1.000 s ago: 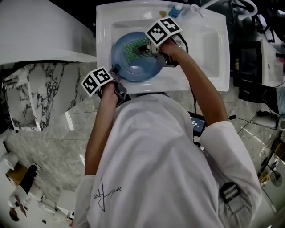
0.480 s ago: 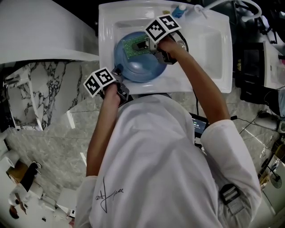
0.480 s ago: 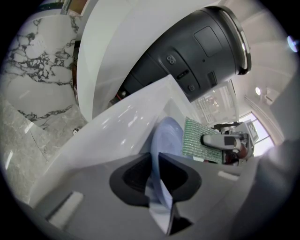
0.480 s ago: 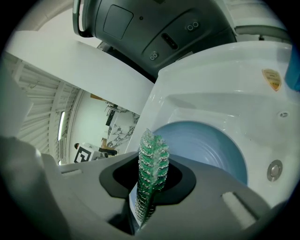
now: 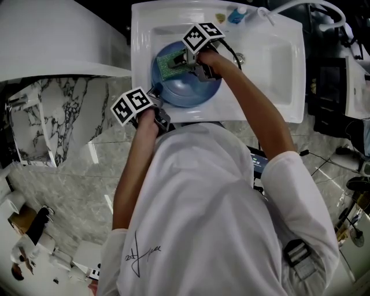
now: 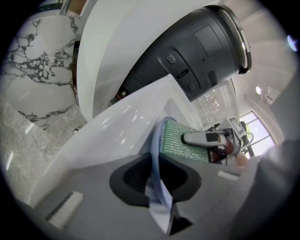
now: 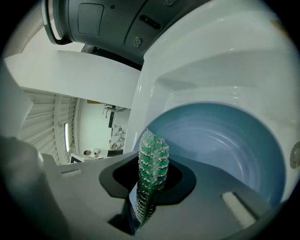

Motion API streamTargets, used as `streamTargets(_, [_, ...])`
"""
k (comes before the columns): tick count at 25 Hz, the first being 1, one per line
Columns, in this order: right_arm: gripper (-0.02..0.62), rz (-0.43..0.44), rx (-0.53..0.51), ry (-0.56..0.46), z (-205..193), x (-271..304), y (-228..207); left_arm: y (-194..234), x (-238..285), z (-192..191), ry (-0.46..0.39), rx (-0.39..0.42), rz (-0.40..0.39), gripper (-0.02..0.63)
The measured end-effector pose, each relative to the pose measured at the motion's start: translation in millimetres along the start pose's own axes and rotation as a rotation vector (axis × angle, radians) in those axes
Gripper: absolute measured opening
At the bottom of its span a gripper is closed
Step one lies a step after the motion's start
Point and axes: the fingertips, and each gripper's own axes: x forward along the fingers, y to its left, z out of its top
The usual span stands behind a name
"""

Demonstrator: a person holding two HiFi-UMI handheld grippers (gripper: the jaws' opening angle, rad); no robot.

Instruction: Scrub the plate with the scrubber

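The blue plate sits in the left part of the white sink, inside the basin. Its near-left rim is caught by the left gripper. In the left gripper view the rim runs edge-on between the two jaws, which are clamped on it, with the pale blue edge rising out of the gap. That gripper's marker cube shows just outside the sink's front-left corner, above the marble floor.

The right gripper reaches over the plate from the right. Its jaws are closed on the green scrubber, which stands edge-on between them in the right gripper view, its knobbly weave glinting. In the head view the scrubber lies against the plate's inner face at the upper left, near the far rim. The left gripper view shows the same thing: the green pad spread on the plate's surface with the right gripper's tip on top of it. The right gripper's marker cube is over the plate's far edge.

The right gripper view looks into the plate's hollow, which is smooth and blue. The sink's white wall curves up behind it.

A small blue-capped bottle stands on the sink's back ledge. The drain shows in the basin just right of the right arm. The person's white shirt fills the lower half of the head view.
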Motion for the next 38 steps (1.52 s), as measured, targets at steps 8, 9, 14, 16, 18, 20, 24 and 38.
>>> streamTargets(8, [0.067, 0.014, 0.057, 0.039, -5, 12, -10, 1, 0, 1, 0.0, 0.001, 0.004, 0.095])
streamTargets(9, [0.067, 0.015, 0.064, 0.042, -5, 12, -11, 1, 0, 1, 0.0, 0.001, 0.004, 0.095])
streamTargets(14, [0.072, 0.016, 0.093, 0.054, -7, 12, -21, 1, 0, 1, 0.001, 0.002, 0.004, 0.095])
streamTargets(16, [0.072, 0.015, 0.098, 0.057, -7, 11, -24, 1, 0, 1, 0.002, 0.004, 0.003, 0.095])
streamTargets(18, [0.072, 0.015, 0.105, 0.056, -6, 8, -25, 1, 0, 1, 0.002, 0.005, 0.004, 0.095])
streamTargets(20, [0.072, 0.011, 0.109, 0.054, -6, 5, -27, 0, 0, 0, 0.002, 0.006, 0.007, 0.095])
streamTargets(24, [0.072, -0.004, 0.109, 0.044, -3, 0, -32, 1, 0, 1, 0.001, 0.008, 0.011, 0.095])
streamTargets(38, [0.072, -0.099, 0.068, 0.046, -6, -21, -50, 2, 1, 1, 0.009, 0.011, 0.012, 0.095])
